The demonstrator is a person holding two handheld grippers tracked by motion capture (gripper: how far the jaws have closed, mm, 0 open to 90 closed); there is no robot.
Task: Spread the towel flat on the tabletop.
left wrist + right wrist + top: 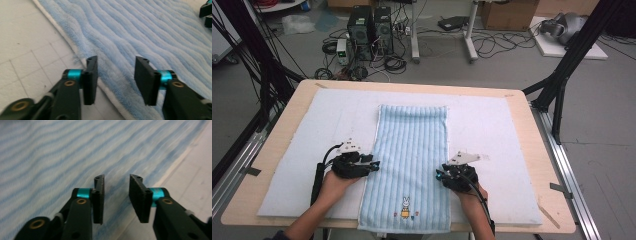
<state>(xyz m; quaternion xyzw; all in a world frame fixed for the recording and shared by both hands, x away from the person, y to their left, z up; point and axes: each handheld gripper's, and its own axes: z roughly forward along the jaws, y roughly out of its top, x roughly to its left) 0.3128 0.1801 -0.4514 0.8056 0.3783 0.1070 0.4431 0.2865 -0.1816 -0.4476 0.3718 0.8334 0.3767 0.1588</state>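
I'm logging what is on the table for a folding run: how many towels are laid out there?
1. A light blue striped towel lies flat, lengthwise along the middle of the white mat, its bunny-printed end nearest the person. Another beneath it would be hidden.

Table [272,150]: bears a pad [312,130] over most of its top.
Towel [409,160]: on the pad at centre, long axis running 12 to 6 o'clock, its 6 o'clock end reaching past the pad's near edge.
Rabbit figure [405,206]: on the towel toward 6 o'clock.
Left gripper [373,165]: at the towel's 9 o'clock edge.
Right gripper [440,175]: at its 3 o'clock edge.
Computer towers [371,31]: on the floor beyond the table, toward 11 o'clock.
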